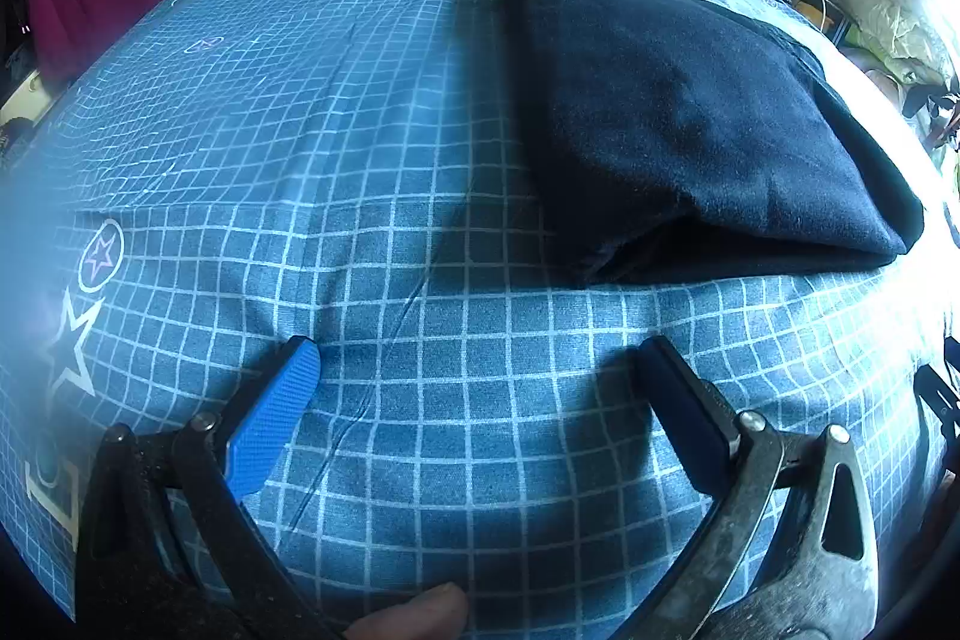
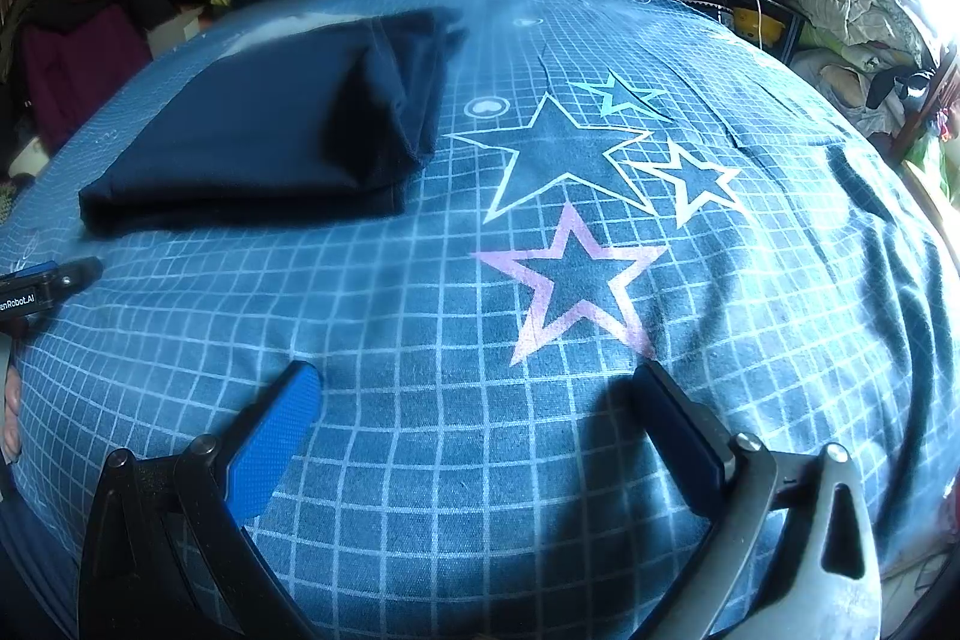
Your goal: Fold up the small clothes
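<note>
Both your grippers, left gripper (image 1: 480,370) and right gripper (image 2: 480,394), hover with fingers spread wide and empty over the bed (image 2: 420,460); the folded navy garment (image 1: 690,130) lies beyond them.

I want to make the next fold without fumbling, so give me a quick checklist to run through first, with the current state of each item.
1. Left gripper open and empty: ok, jaws stand wide apart over the bedsheet.
2. Right gripper open and empty: ok, nothing between its pads.
3. Navy garment lying flat on the sheet: ok, already folded over at least once, layered edges showing.
4. Garment free of both grippers: ok, neither touches it.
5. Sheet beside the garment clear: ok, only printed stars.
6. Folded edges lined up squarely: cannot tell, the fisheye bends them.
</note>
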{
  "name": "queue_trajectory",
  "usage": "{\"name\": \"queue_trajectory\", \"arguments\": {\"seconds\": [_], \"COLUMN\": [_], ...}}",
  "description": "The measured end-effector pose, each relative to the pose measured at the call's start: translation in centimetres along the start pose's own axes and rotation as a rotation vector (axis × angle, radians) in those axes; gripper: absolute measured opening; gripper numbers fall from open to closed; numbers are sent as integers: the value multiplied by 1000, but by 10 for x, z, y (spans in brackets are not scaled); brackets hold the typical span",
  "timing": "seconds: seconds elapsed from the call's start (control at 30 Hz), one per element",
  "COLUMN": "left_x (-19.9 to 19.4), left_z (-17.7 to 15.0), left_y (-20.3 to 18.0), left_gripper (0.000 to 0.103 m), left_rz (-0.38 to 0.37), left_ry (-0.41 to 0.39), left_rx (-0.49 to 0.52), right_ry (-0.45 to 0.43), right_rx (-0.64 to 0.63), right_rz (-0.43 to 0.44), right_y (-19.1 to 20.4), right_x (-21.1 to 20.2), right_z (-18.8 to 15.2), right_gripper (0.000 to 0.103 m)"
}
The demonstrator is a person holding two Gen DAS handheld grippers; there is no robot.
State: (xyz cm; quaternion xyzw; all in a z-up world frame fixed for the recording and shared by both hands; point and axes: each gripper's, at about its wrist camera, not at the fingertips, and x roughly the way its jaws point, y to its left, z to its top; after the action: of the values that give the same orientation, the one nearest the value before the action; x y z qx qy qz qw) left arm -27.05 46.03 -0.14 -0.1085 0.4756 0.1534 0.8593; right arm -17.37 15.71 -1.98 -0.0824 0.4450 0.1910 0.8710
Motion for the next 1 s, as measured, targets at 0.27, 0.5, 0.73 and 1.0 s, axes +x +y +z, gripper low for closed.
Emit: {"name": "queue_trajectory", "arguments": {"seconds": [0.27,0.5,0.73,1.0], "left_x": [0,0,0,0], "left_z": [0,0,0,0], "left_y": [0,0,0,0], "left_gripper": [103,103,103,103], "left_rz": [0,1,2,2], "left_ry": [1,2,3,3], "left_rx": [0,0,1,1], "right_ry": [-1,-1,-2,-2], "right_rx": [-1,0,0,2], "right_rz": [0,0,-1,-1], "right_y": [-1,0,1,1], "right_x": [1,0,0,-1], "right_z": [0,-1,-1,-2], "right_gripper": [103,103,103,103]}}
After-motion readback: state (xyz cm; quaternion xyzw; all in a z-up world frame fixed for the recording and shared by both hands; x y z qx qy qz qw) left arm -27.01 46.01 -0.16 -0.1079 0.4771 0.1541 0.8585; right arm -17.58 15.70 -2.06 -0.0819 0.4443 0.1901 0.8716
